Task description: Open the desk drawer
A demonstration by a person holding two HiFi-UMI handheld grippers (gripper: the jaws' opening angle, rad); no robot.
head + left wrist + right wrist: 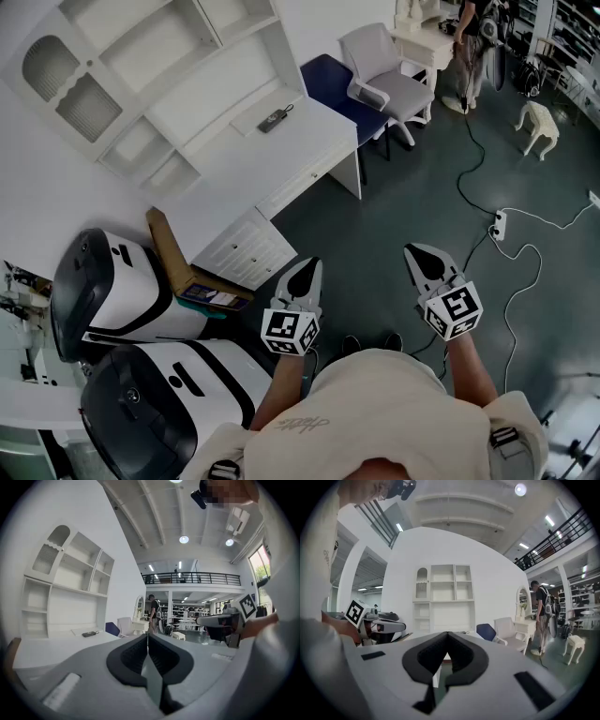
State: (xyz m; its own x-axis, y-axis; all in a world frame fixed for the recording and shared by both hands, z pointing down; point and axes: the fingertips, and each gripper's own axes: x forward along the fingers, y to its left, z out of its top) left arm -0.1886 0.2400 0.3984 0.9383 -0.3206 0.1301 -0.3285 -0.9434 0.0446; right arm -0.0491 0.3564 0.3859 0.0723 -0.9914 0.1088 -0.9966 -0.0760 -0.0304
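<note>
The left tool [302, 281] and the right tool [429, 265] hang side by side over the dark floor. Both point about level and both are well apart from the furniture. Each has its jaws together with nothing between them, as its own view shows.

Beyond them a low drawer unit [246, 247] stands at the near end of the white surface [281, 150]. The drawer [307, 180] is a shallow one. It sits in the front face just under the front edge of the surface, between this unit and the side panel at the far corner, and it looks fully closed.

I judge that it is a stiff painted panel on runners, light to pull, with a smooth and somewhat slippery face. The good place to take hold should be its small handle near the middle of the front, but the handle is too small here to make out its shape. One tool must open first, then close on it and pull straight out, so that the drawer does not jam sideways.

The drawer is white, long and narrow, flush with the front.
</note>
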